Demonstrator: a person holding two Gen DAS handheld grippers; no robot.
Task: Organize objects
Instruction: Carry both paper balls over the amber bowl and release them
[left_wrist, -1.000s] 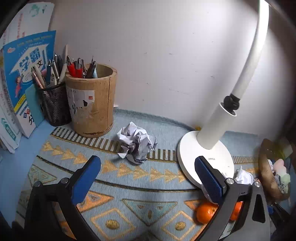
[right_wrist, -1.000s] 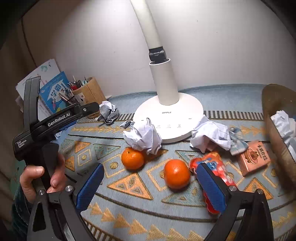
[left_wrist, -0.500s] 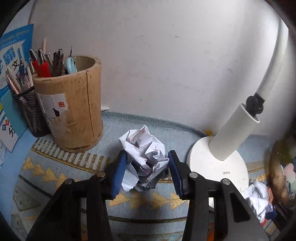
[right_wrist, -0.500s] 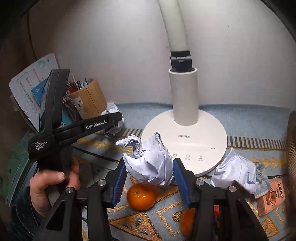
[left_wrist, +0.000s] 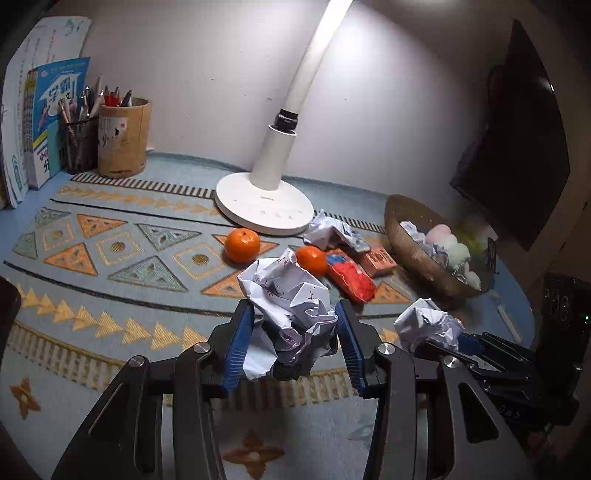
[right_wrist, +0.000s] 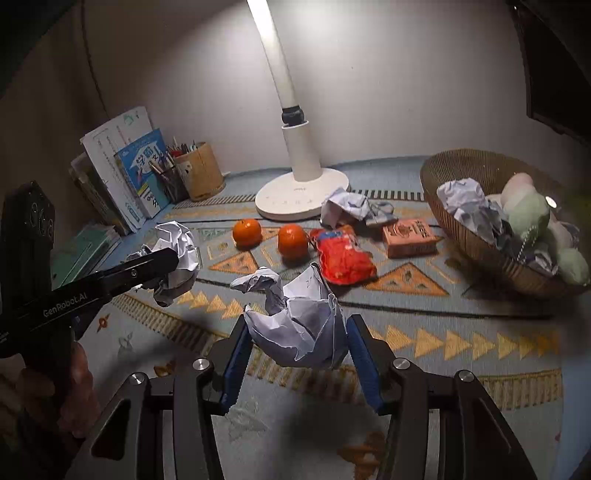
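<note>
My left gripper (left_wrist: 295, 328) is shut on a crumpled paper ball (left_wrist: 288, 299) and holds it above the patterned mat. My right gripper (right_wrist: 295, 334) is shut on another crumpled paper ball (right_wrist: 295, 314), also lifted. In the right wrist view the left gripper's paper ball (right_wrist: 177, 251) shows at the left; in the left wrist view the right one's ball (left_wrist: 428, 325) shows at the right. A woven basket (right_wrist: 476, 243) at the right holds crumpled paper and soft toys. One more crumpled paper (right_wrist: 347, 205) lies by the lamp base.
Two oranges (right_wrist: 247, 232) (right_wrist: 293, 240), a red snack bag (right_wrist: 343, 258) and an orange box (right_wrist: 410, 236) lie mid-mat. A white desk lamp (right_wrist: 299, 184) stands behind. A wooden pen holder (left_wrist: 123, 136), a mesh pen cup and books stand at the far left.
Both grippers closed on their paper balls, lifted them and pulled back toward the near side of the mat, away from the lamp and pen holder.
</note>
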